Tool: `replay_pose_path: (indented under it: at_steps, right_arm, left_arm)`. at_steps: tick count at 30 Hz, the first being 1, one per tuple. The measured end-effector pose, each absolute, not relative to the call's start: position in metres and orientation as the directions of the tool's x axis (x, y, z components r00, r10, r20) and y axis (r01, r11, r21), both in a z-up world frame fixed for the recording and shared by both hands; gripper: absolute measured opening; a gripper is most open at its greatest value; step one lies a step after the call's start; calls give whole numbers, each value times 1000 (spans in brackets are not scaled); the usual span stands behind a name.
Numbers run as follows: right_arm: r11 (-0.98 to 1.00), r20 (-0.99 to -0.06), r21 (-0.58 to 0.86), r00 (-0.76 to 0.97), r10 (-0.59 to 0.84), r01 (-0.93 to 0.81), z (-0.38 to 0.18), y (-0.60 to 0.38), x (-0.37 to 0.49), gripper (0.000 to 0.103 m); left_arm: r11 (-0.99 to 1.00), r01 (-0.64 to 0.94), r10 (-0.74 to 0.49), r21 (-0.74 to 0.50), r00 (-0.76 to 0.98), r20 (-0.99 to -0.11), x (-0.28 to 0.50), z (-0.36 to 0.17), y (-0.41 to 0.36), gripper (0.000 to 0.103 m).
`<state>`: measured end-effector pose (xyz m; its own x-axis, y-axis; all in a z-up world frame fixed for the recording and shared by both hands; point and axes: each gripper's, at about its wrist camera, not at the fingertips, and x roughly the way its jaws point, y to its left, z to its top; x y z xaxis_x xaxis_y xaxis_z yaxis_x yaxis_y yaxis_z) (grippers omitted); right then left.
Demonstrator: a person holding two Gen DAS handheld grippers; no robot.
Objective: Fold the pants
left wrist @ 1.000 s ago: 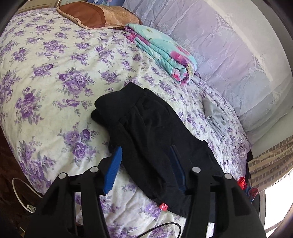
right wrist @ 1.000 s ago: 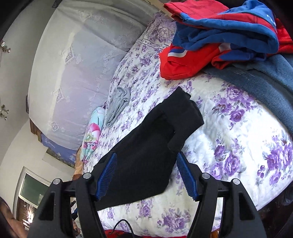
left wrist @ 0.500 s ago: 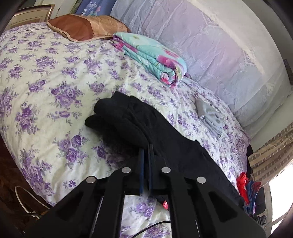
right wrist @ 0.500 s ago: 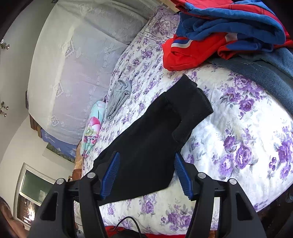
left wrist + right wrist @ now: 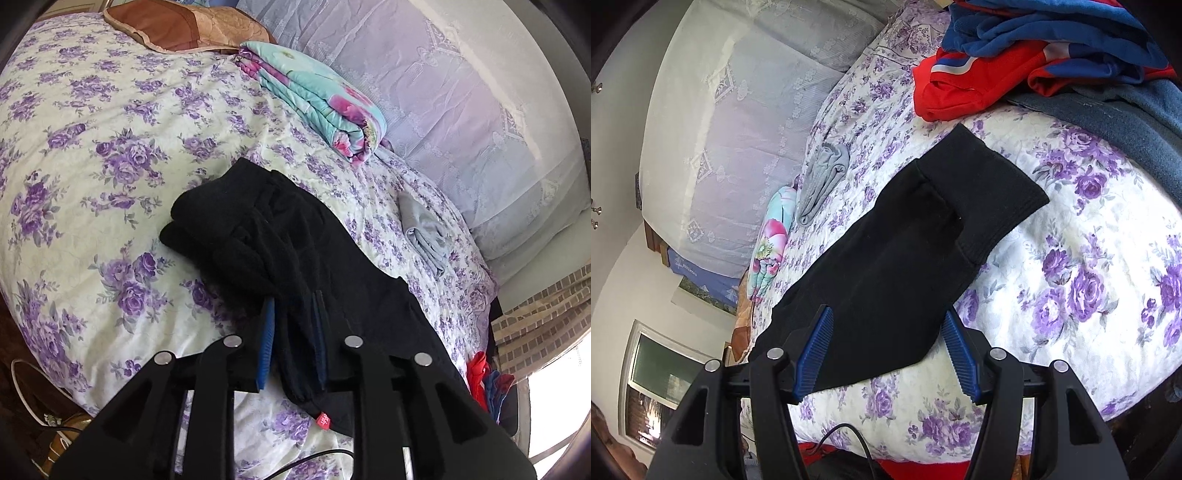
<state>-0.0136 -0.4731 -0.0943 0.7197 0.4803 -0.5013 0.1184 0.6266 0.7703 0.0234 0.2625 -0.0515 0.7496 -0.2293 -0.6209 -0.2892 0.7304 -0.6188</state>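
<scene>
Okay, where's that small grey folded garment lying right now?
The grey garment lies on the floral bedspread near the lace-covered headboard side, right of centre in the left wrist view, between the black pants and the rolled turquoise floral blanket.

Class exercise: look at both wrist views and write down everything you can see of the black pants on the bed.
The black pants look like soft, fleecy knit, lying lengthwise on the purple-flowered bedspread. One end is bunched in thick folds; the other shows ribbed cuffs, lying flat. A small red tag sits at the near edge. The left gripper has a fold of the fabric between its blue pads, its jaws opening. The right gripper stands open, straddling the near edge without pinching it.
</scene>
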Motion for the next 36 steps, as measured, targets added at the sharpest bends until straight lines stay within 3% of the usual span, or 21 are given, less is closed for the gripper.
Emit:
replay_pose_path:
  at_steps: [2, 4, 10, 16, 19, 21, 23, 24, 31, 36]
  right_arm:
    - [632, -502, 767, 720, 479, 114, -94, -472, -13, 61]
    - [631, -503, 767, 720, 478, 117, -95, -472, -14, 61]
    - [637, -527, 758, 711, 466, 145, -93, -474, -17, 61]
    - [620, -534, 767, 698, 476, 164, -103, -476, -18, 61]
    - [586, -532, 788, 689, 493, 189, -116, -479, -16, 52]
    - [585, -526, 790, 695, 490, 186, -118, -481, -15, 36]
    - [590, -521, 788, 701, 488, 175, -121, -479, -12, 9]
    - [584, -514, 792, 711, 480, 179, -123, -479, -10, 3]
    - [592, -346, 806, 822, 452, 13, -50, -479, 17, 3]
    - [612, -325, 791, 836, 443, -17, -12, -490, 95, 3]
  left_arm:
    - [725, -282, -237, -628, 755, -612, 26, -52, 263, 17]
    - [727, -276, -231, -628, 764, -603, 28, -49, 263, 4]
    - [701, -195, -256, -686, 829, -497, 18, -26, 262, 3]
    - [688, -189, -268, -700, 830, -489, 17, -22, 264, 3]
    - [683, -197, -270, -703, 827, -494, 18, -25, 266, 3]
    - [685, -202, -268, -700, 824, -500, 20, -27, 267, 3]
    - [686, -205, -269, -698, 820, -505, 25, -28, 267, 3]
    - [682, -207, -272, -702, 819, -505, 29, -28, 268, 3]
    - [729, -189, -246, -658, 824, -510, 74, 8, 262, 3]
    - [760, -185, -196, -623, 848, -492, 128, 41, 259, 2]
